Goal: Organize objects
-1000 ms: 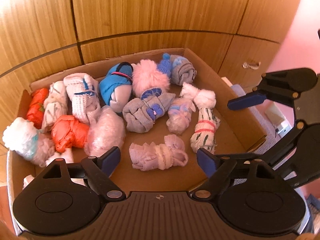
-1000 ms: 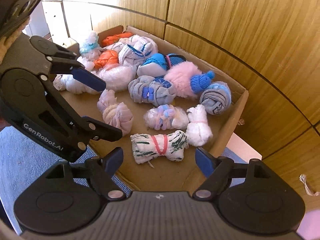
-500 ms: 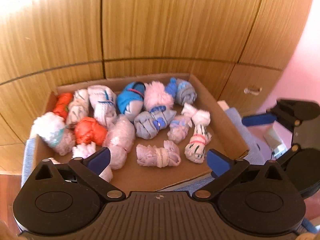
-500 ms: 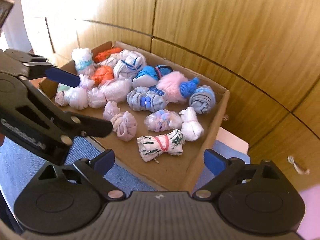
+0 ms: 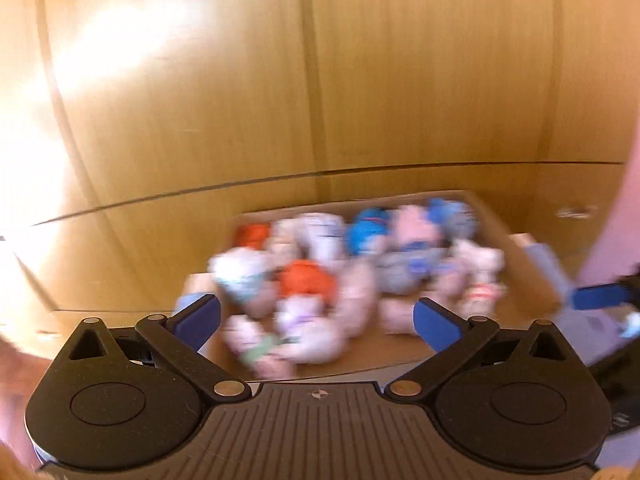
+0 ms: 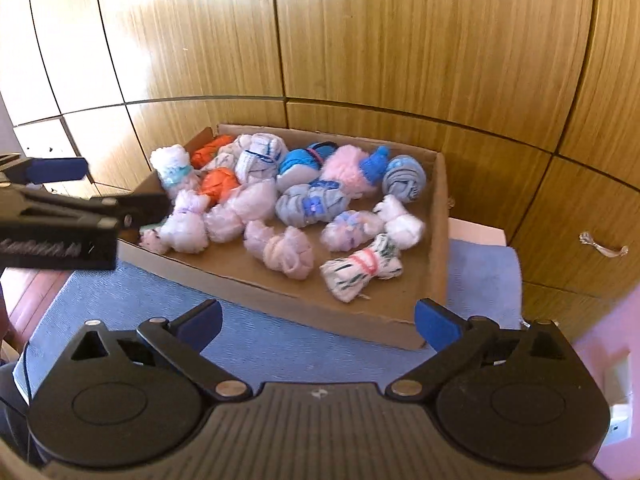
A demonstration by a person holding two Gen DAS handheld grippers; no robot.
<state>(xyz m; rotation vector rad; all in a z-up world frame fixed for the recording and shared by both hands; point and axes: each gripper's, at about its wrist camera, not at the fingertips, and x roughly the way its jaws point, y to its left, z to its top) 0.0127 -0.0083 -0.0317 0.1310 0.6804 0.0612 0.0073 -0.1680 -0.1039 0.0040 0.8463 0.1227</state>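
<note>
The cardboard box (image 6: 439, 240) stood on a blue cloth (image 6: 280, 344) against the wooden cabinet doors (image 6: 400, 40), and all the rolled sock bundles lay inside it. Both grippers were outside the box, on its near side, and both were empty with their jaws spread wide.

The right gripper (image 6: 316, 326) looked at the box from the front. The nearest bundle to it was the white sock roll with green marks and a red band (image 6: 362, 270), which lay ahead and a little to the right, near the front wall and the right corner. Its long axis ran across the view, slanting up to the right, so I judge that the jaws were already roughly in line to close over its narrow banded middle. Just to its left lay the pale pink knotted bundle (image 6: 286, 252), also close to the front wall.

The left gripper (image 5: 316, 320) appeared at the left edge of the right wrist view, near the left end of the box, where the white fluffy bundles were. Its own view was very blurred, so single bundles there could not be told apart, only patches of orange, blue and pink.

For the striped roll, the right gripper seemed to be the nearer one. The bundles looked soft and tied tight, some of them touching each other at the back.
</note>
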